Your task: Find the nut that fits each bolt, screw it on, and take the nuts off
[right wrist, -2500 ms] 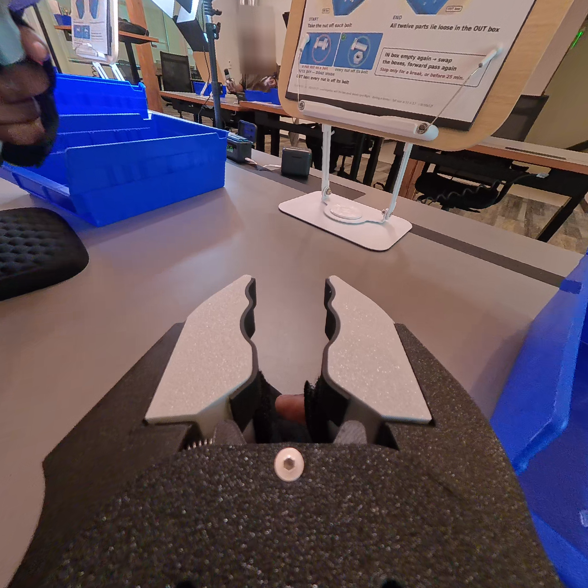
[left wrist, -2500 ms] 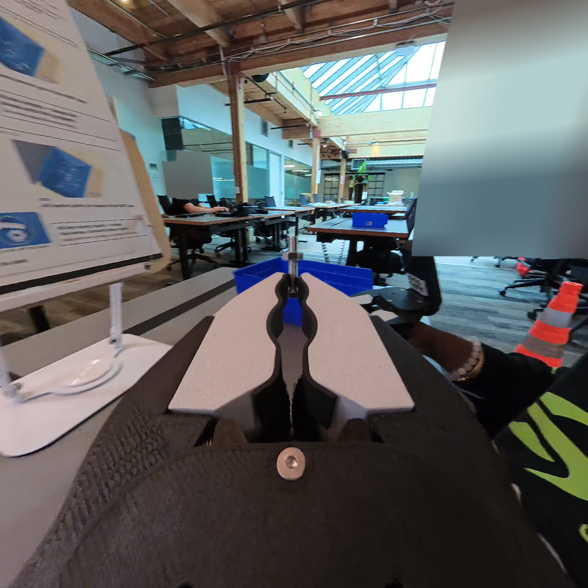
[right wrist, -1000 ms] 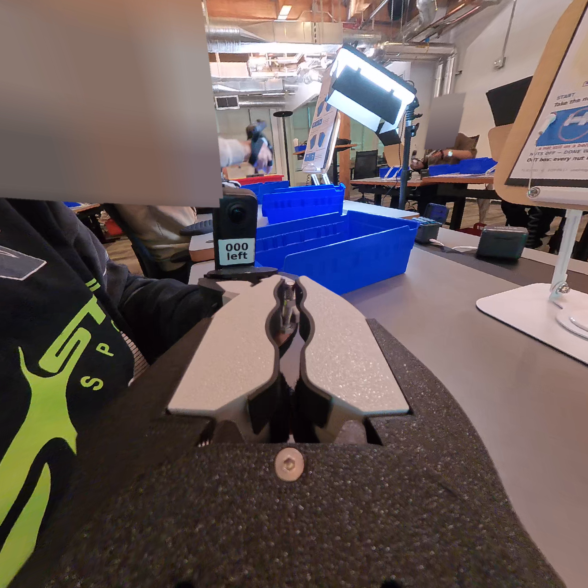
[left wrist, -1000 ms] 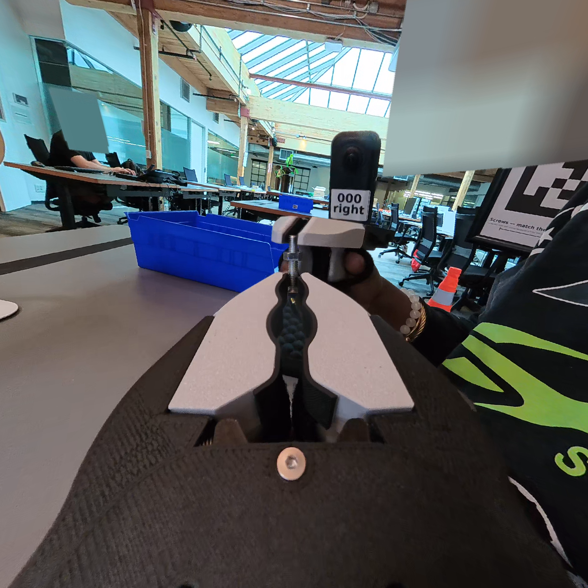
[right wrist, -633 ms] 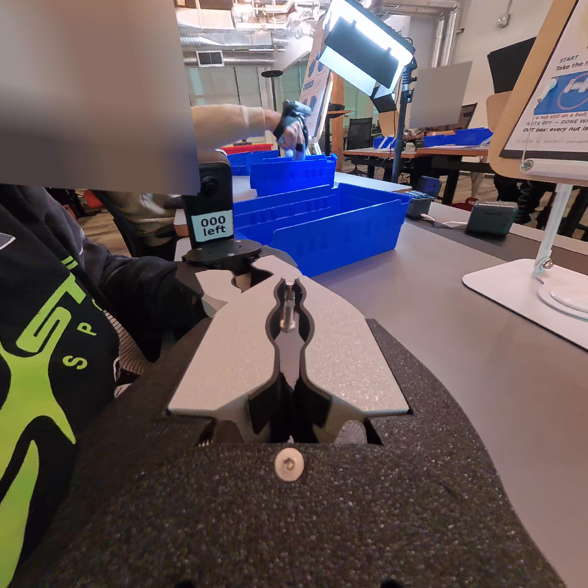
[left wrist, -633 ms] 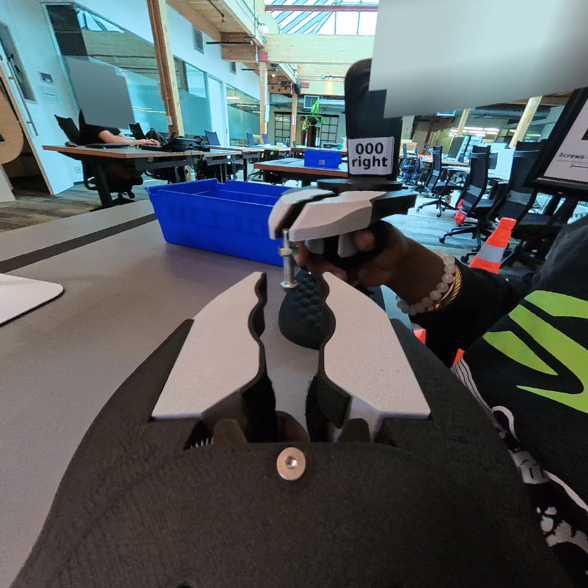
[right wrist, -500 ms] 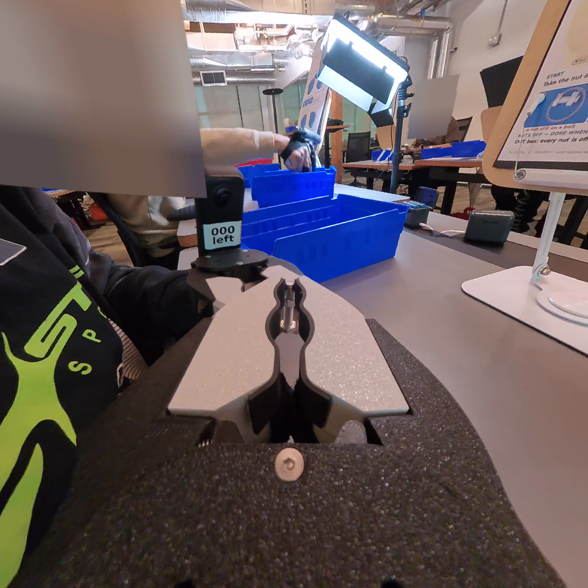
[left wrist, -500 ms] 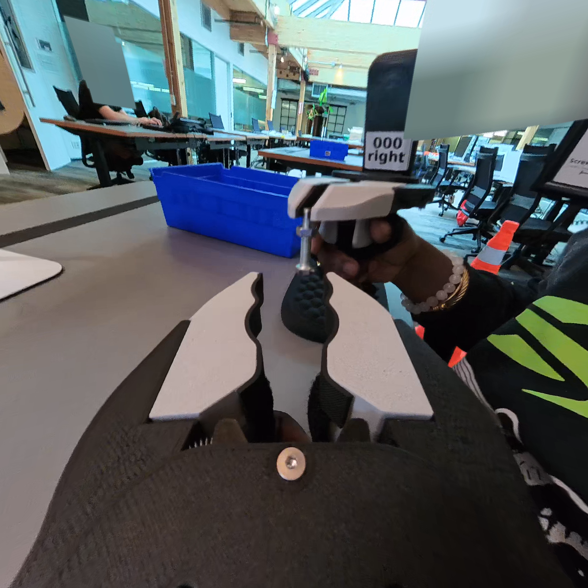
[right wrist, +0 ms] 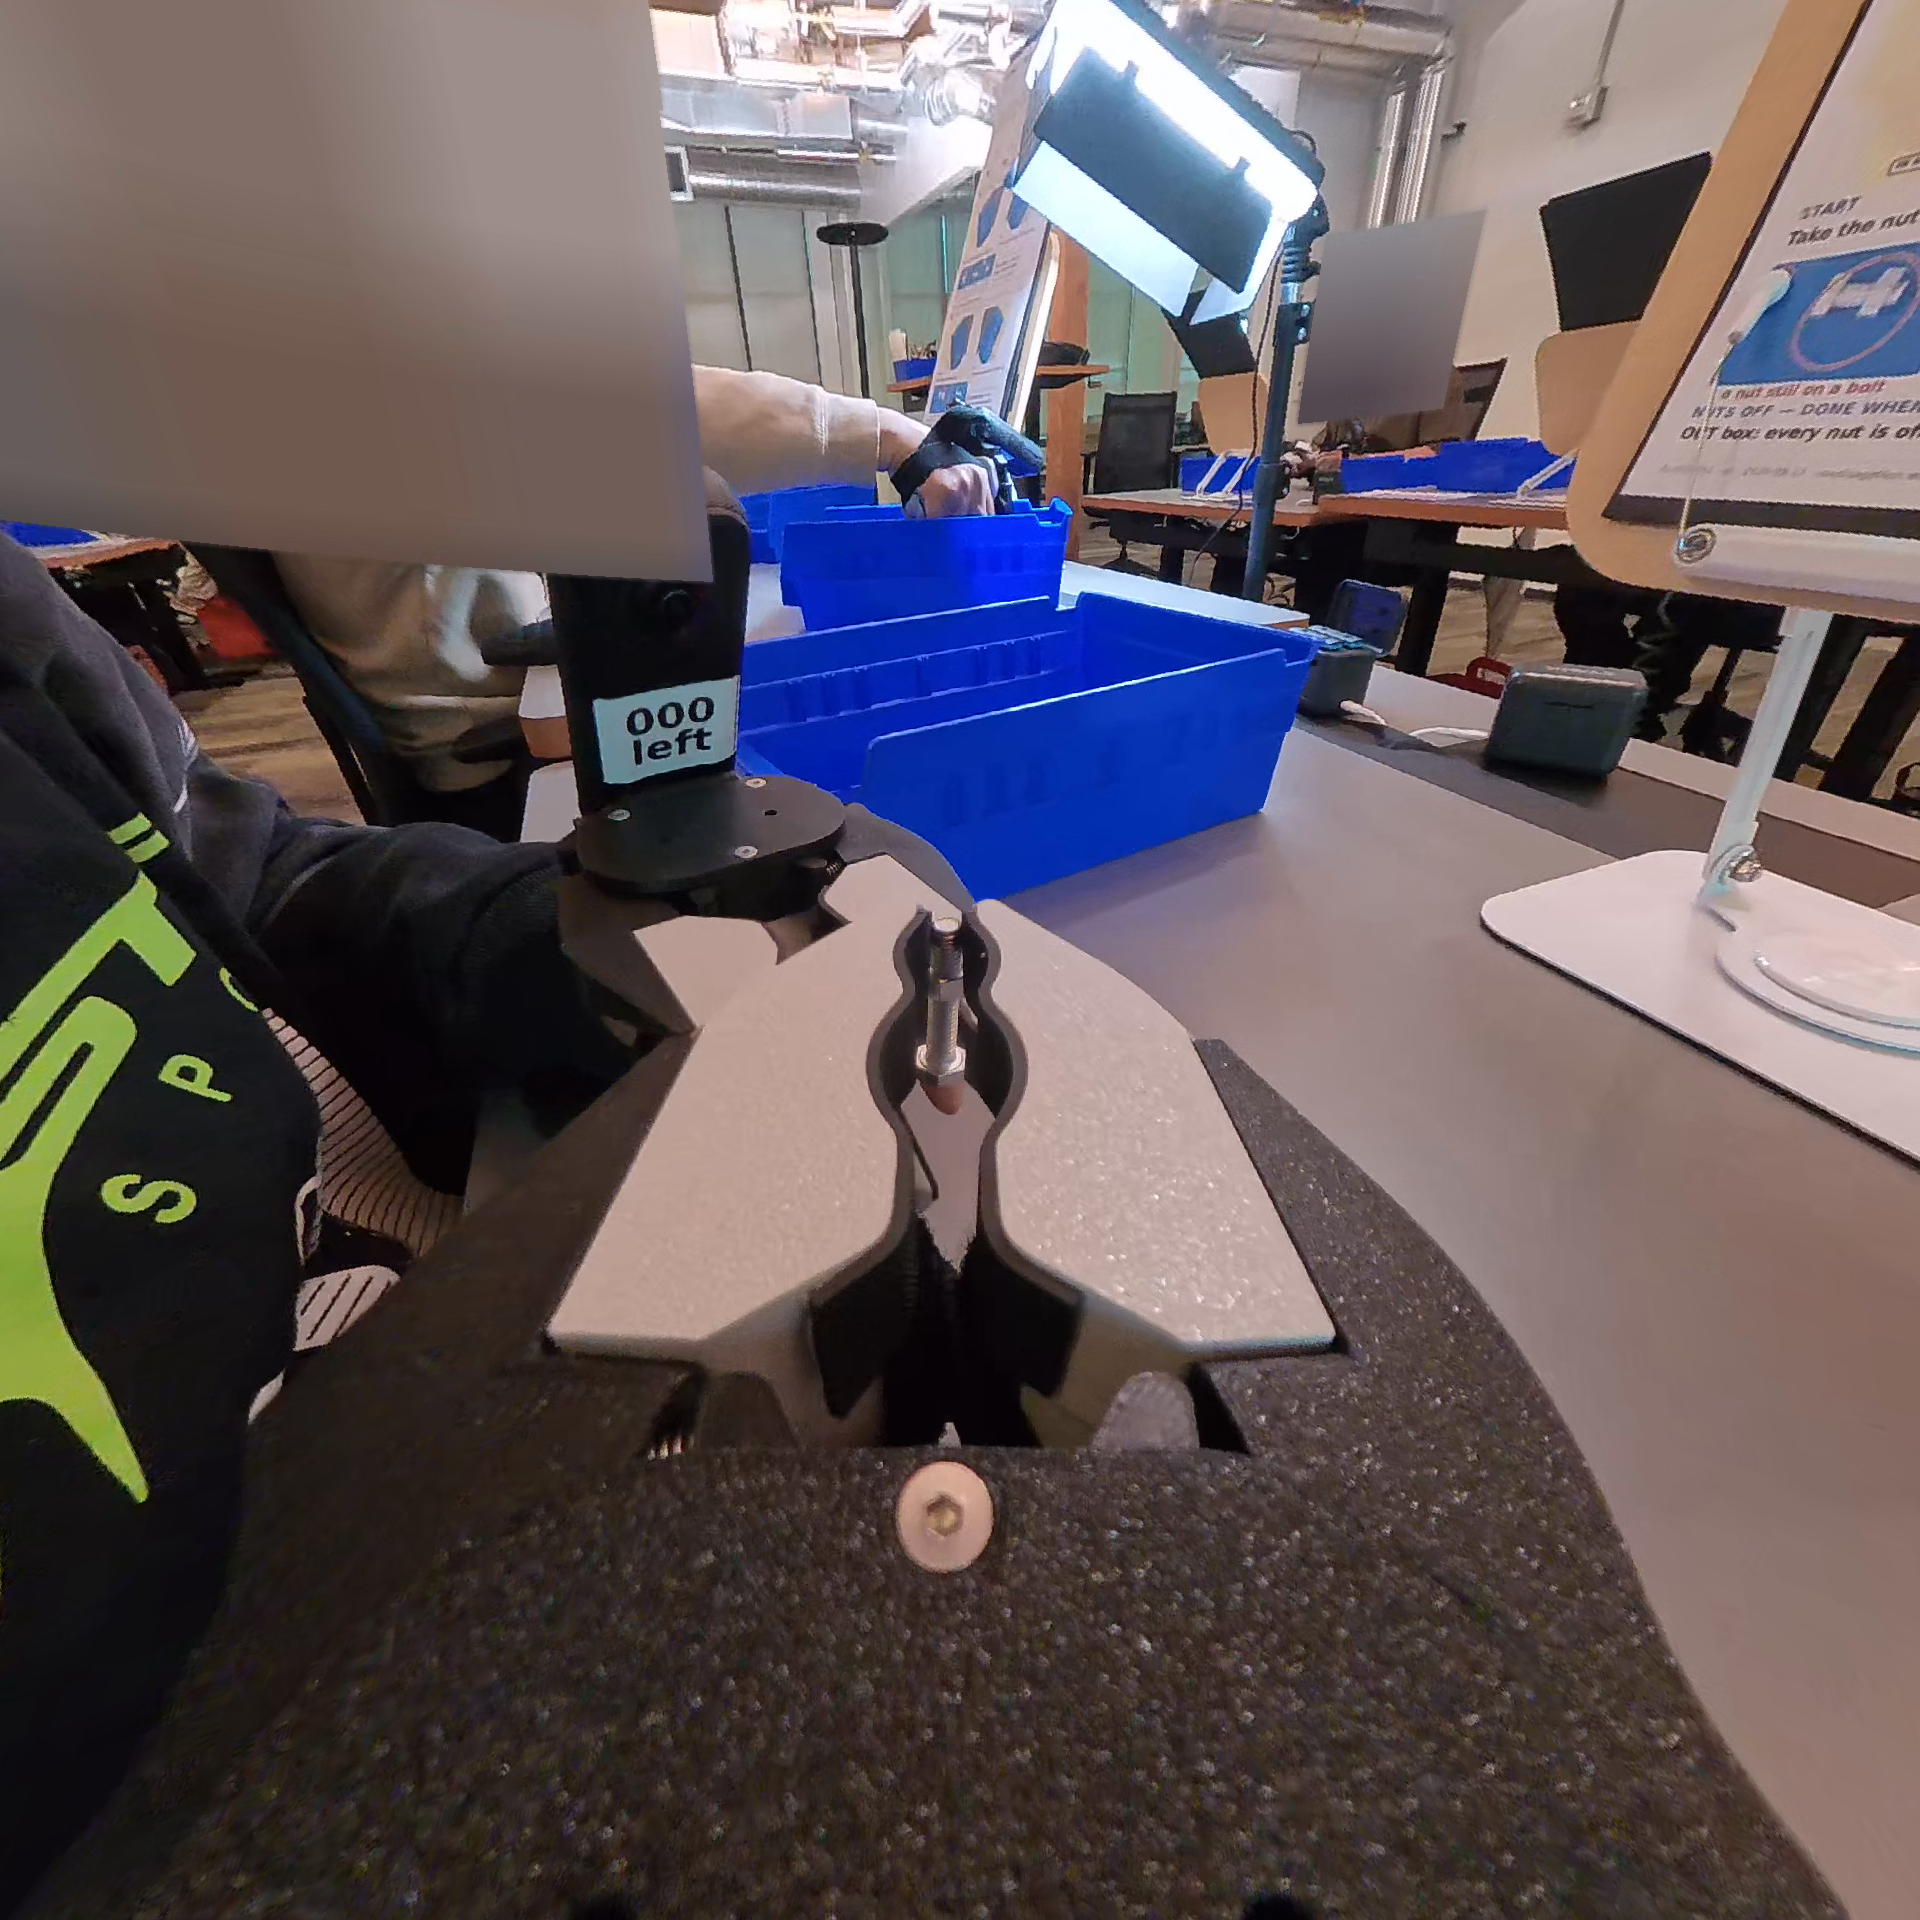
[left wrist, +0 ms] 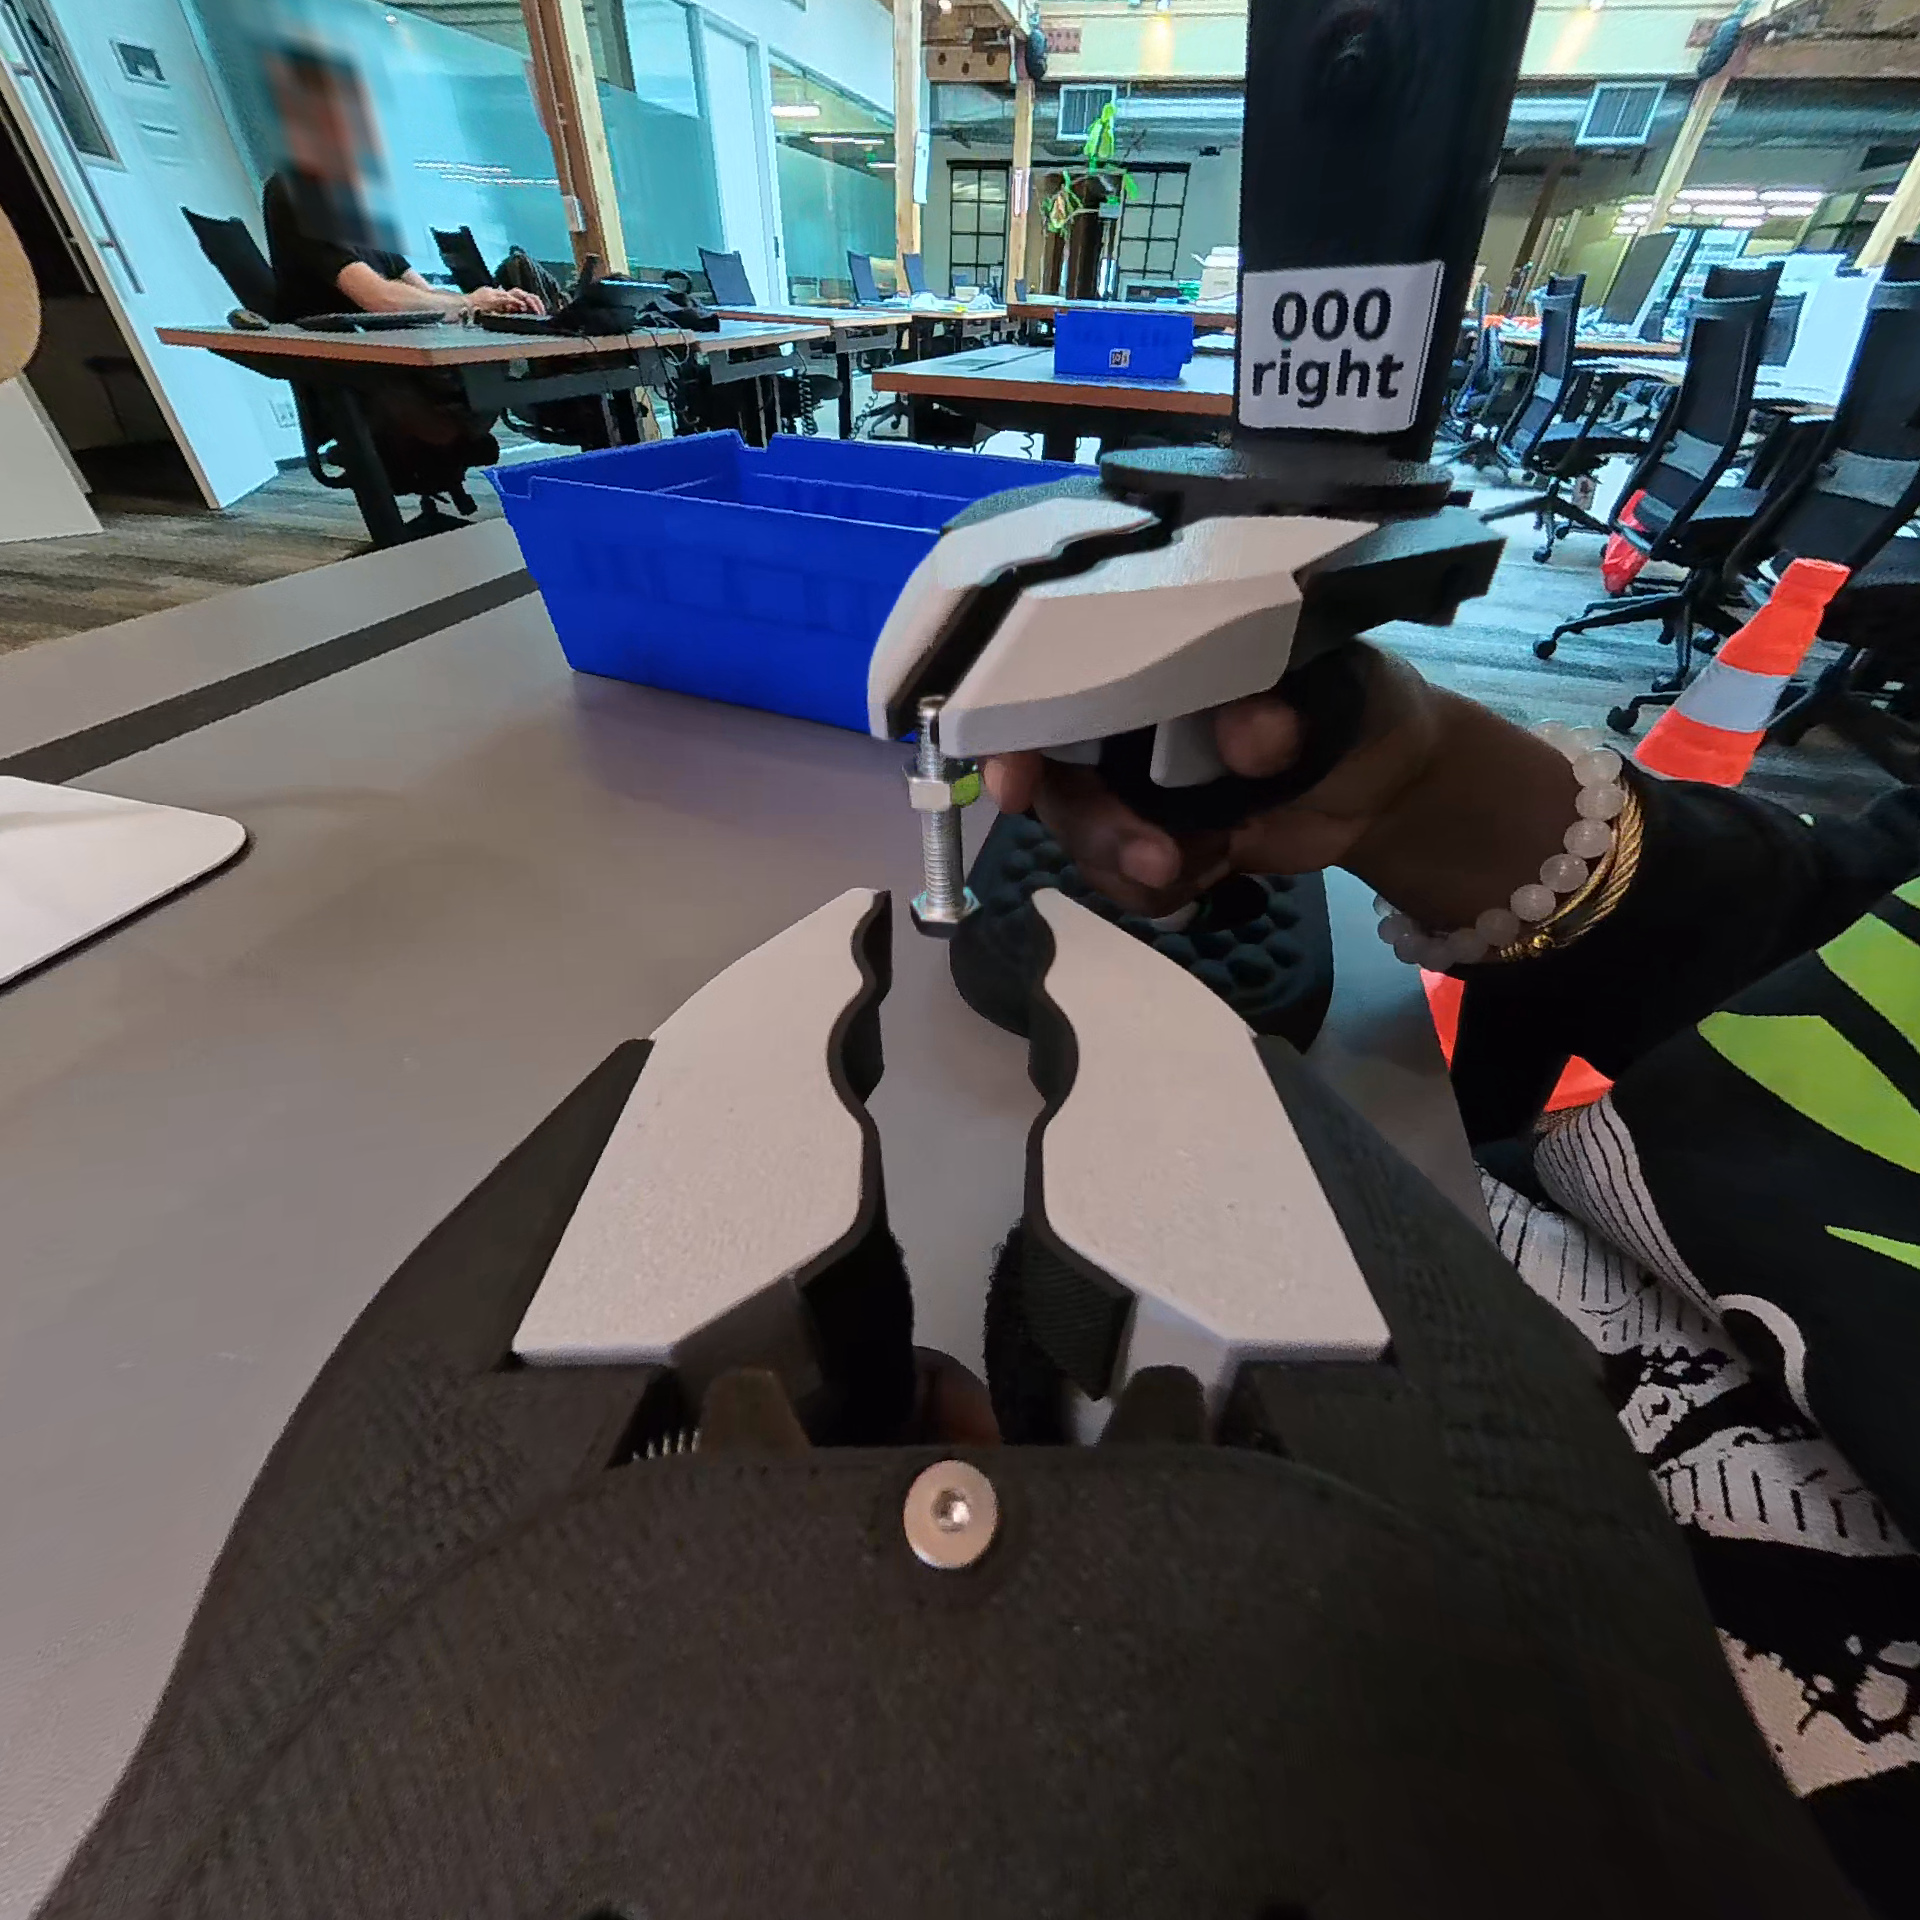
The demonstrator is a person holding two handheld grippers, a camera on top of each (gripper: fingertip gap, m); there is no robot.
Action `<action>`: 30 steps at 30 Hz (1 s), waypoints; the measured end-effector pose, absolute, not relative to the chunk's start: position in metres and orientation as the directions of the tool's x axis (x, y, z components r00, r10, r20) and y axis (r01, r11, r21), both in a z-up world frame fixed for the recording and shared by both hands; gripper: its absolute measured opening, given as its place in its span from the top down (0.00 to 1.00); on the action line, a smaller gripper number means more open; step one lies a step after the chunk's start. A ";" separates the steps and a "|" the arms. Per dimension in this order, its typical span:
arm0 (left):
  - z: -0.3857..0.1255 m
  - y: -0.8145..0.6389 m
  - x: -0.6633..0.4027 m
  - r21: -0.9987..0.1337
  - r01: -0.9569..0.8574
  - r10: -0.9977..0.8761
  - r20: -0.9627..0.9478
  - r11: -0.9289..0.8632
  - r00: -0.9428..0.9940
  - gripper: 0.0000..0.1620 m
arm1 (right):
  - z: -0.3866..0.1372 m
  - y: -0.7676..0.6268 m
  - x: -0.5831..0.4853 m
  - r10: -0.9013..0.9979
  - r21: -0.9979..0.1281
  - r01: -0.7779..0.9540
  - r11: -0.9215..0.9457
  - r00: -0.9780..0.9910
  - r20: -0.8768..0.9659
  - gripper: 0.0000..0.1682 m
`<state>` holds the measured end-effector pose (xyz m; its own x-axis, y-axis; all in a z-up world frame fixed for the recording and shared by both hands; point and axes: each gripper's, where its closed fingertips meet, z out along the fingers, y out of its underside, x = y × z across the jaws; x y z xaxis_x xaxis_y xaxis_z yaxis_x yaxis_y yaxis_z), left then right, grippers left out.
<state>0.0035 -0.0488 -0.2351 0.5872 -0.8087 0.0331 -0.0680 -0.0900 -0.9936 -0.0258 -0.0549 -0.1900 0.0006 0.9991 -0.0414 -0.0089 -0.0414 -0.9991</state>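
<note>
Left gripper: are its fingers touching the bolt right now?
Apart. In the left wrist view the left gripper stands open, and the bolt, hanging from the shut right gripper, shows table on both sides of its head.

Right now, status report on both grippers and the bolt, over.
Right hand-held gripper shut on bolt, nut on its thread. Left hand-held gripper open just below bolt head. Nothing in the way.

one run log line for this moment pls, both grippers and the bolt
left gripper: open, empty | right gripper: shut on bolt | bolt: upright, head down, nut on thread | blue bin: behind
</note>
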 end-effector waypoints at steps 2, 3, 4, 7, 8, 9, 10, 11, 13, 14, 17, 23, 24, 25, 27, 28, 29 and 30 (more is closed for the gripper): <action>-0.235 -0.049 0.004 -0.993 -0.069 -0.809 0.034 -0.092 0.587 0.87 | -0.190 -0.055 -0.026 0.999 -0.999 -0.013 -0.043 -0.002 -0.043 0.97; -0.236 -0.049 0.004 -0.993 -0.070 -0.808 0.032 -0.091 0.588 0.87 | -0.189 -0.055 -0.026 0.999 -0.999 -0.016 -0.045 -0.002 -0.045 0.97; -0.236 -0.049 0.003 -0.993 -0.072 -0.807 0.031 -0.091 0.590 0.88 | -0.189 -0.055 -0.026 0.999 -0.999 -0.019 -0.047 -0.002 -0.047 0.97; -0.235 -0.049 0.004 -0.994 -0.070 -0.807 0.030 -0.089 0.590 0.90 | -0.189 -0.055 -0.026 0.999 -0.998 -0.023 -0.051 0.000 -0.051 0.97; -0.235 -0.048 0.003 -0.994 -0.070 -0.805 0.029 -0.088 0.592 0.91 | -0.189 -0.055 -0.027 0.999 -0.998 -0.023 -0.052 0.000 -0.052 0.97; -0.235 -0.048 0.003 -0.994 -0.071 -0.804 0.028 -0.087 0.594 0.93 | -0.189 -0.056 -0.027 0.999 -0.998 -0.025 -0.054 -0.002 -0.054 0.97; -0.235 -0.048 0.003 -0.994 -0.070 -0.805 0.028 -0.085 0.593 0.93 | -0.188 -0.056 -0.027 0.998 -0.998 -0.029 -0.055 -0.003 -0.055 0.97; -0.235 -0.049 0.003 -0.994 -0.066 -0.806 0.030 -0.085 0.591 0.93 | -0.188 -0.056 -0.027 0.998 -0.998 -0.031 -0.057 -0.004 -0.057 0.97; -0.235 -0.049 0.003 -0.994 -0.063 -0.808 0.034 -0.088 0.588 0.93 | -0.188 -0.056 -0.027 0.998 -0.998 -0.033 -0.058 -0.004 -0.058 0.97; -0.234 -0.049 0.003 -0.994 -0.060 -0.811 0.039 -0.090 0.583 0.93 | -0.188 -0.057 -0.027 0.998 -0.997 -0.041 -0.062 -0.009 -0.061 0.97; -0.232 -0.050 0.003 -0.995 -0.039 -0.816 0.053 -0.092 0.575 0.93 | -0.188 -0.057 -0.024 0.995 -0.993 -0.073 -0.096 -0.022 -0.095 0.87; -0.232 -0.054 0.006 -0.995 -0.044 -0.833 0.048 -0.086 0.551 0.93 | -0.199 -0.055 -0.026 0.990 -0.988 -0.068 -0.140 -0.005 -0.140 0.75; -0.232 -0.054 0.006 -0.995 -0.047 -0.834 0.046 -0.086 0.550 0.93 | -0.198 -0.055 -0.027 0.990 -0.988 -0.070 -0.138 -0.004 -0.138 0.75; -0.232 -0.054 0.007 -0.995 -0.049 -0.835 0.044 -0.085 0.549 0.93 | -0.197 -0.055 -0.027 0.990 -0.988 -0.074 -0.138 -0.005 -0.138 0.76; -0.232 -0.055 0.007 -0.995 -0.045 -0.837 0.046 -0.085 0.546 0.93 | -0.196 -0.055 -0.029 0.990 -0.987 -0.076 -0.138 -0.009 -0.138 0.76; -0.232 -0.055 0.007 -0.995 -0.044 -0.838 0.047 -0.085 0.544 0.93 | -0.197 -0.055 -0.029 0.991 -0.988 -0.076 -0.137 -0.007 -0.137 0.76; -0.231 -0.055 0.007 -0.995 -0.043 -0.839 0.048 -0.085 0.542 0.93 | -0.197 -0.054 -0.029 0.991 -0.988 -0.077 -0.135 -0.005 -0.135 0.77; -0.231 -0.056 0.007 -0.996 -0.042 -0.840 0.048 -0.084 0.540 0.93 | -0.196 -0.054 -0.028 0.991 -0.988 -0.080 -0.134 -0.002 -0.134 0.77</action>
